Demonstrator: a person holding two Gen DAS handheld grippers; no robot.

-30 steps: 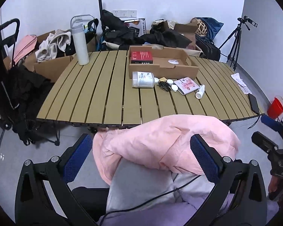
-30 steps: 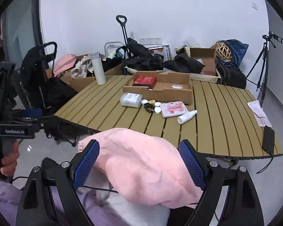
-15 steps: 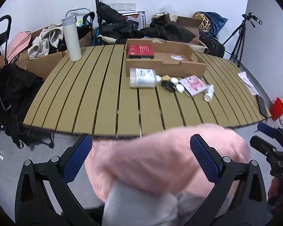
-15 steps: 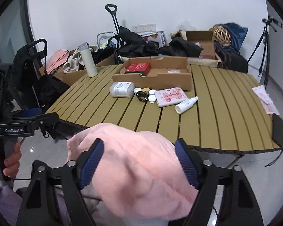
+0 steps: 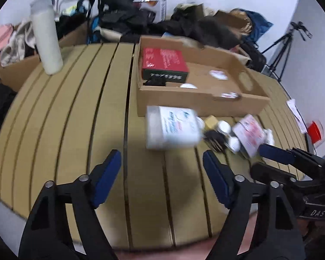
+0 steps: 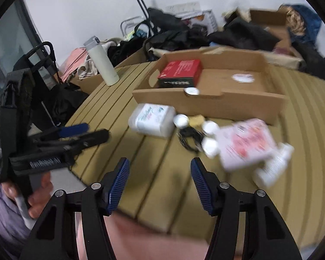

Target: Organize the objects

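A shallow cardboard box (image 5: 205,99) (image 6: 208,103) sits on the slatted table (image 5: 65,130) and holds a red box (image 5: 163,61) (image 6: 181,70). In front of it lie a white wipes pack (image 5: 172,126) (image 6: 151,119), small white round lids (image 6: 210,127), a black cable (image 6: 188,137), a pink packet (image 5: 249,131) (image 6: 247,143) and a small white bottle (image 6: 273,164). My left gripper (image 5: 162,177) is open and empty over the near table, just short of the wipes pack. My right gripper (image 6: 160,182) is open and empty, short of the cable.
A tall white flask (image 5: 46,35) (image 6: 101,61) stands at the table's far left. Bags, clothes and cardboard boxes (image 5: 184,23) crowd the floor behind. A tripod (image 5: 286,49) and a red cup (image 5: 314,130) stand at the right.
Both grippers have moved forward from above my lap to over the table's near edge. The objects now look much closer. Both stay open.
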